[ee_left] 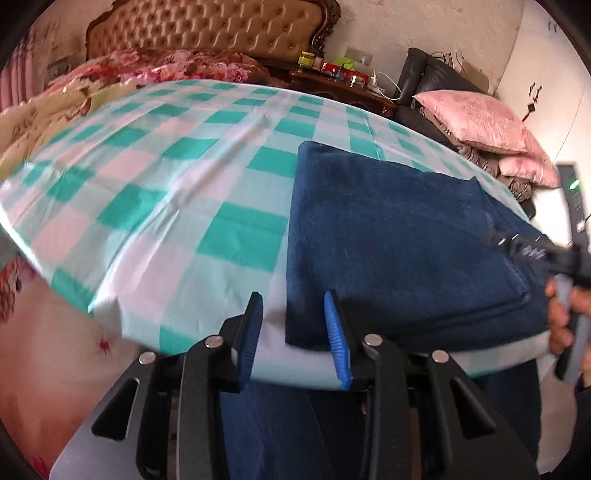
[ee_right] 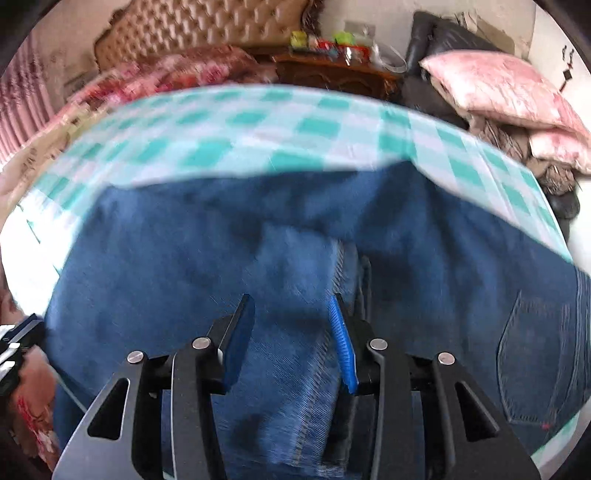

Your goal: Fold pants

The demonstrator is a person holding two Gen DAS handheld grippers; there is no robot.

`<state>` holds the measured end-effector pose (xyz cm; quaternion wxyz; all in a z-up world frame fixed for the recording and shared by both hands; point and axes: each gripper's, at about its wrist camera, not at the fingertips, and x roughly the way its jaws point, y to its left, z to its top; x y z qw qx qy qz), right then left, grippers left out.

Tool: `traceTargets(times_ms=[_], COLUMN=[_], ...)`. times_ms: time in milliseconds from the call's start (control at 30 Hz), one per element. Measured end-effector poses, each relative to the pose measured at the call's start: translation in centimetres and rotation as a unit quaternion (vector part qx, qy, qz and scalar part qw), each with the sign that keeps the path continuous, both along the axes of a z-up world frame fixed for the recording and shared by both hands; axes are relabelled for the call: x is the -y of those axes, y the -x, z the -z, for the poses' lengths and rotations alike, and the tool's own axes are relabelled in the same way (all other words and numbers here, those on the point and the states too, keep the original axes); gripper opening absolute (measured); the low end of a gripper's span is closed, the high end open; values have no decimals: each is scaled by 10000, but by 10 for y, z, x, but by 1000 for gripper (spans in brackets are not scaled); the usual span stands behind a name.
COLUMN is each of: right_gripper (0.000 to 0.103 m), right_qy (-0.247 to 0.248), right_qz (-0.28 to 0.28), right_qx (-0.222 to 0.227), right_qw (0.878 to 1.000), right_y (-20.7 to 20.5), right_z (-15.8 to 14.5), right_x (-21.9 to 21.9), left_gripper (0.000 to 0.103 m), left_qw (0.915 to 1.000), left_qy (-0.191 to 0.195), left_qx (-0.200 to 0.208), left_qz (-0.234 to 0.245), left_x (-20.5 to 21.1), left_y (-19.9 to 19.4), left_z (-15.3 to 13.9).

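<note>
Pants [ee_left: 399,236] folded flat at bed [ee_left: 155,192] edge for reach; left tongs [ee_left: 295,332] parted, empty; right tongs [ee_right: 291,332] parted over denim, grip unclear.

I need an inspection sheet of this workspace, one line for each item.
Surface: bed with checked sheet, wrinkled.
Job's things: blue jeans folded flat at the near edge; back pocket showing.
Clutter: floral blankets by the headboard.
Grippers: left gripper open over the jeans' left edge; right gripper over the jeans with a denim fold between the fingers, grip unclear.
Cables: white cable on the nightstand.
Surroundings: tufted headboard, nightstand with small items, pink pillows.
</note>
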<state>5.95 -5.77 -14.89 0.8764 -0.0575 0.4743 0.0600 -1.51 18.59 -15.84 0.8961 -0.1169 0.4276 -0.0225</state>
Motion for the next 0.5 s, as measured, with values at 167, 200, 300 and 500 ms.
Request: traceTargets(times_ms=[167,200,300,500], right_gripper=[39,43,49,49], right_qy=[443,434,477,487], right_qz=[-19,9,22,13], right_qx=[209,231,303,335], right_qw=[9988,9988,9984,9983], right_y=[5,6,8,7], right_z=[4,4,6,6], right_x=[-12,-11,-10,-9], left_gripper=[26,24,21,12], left_qw=[9994,9993,9993,9988], left_qy=[352,383,358,492], left_qx=[-31,-37,-36,74], left_qz=[-27,-31,-38,-47], left_x=[-3,-2,0,-1], left_y=[6,7,6,10], left_z=[3,4,4,-5])
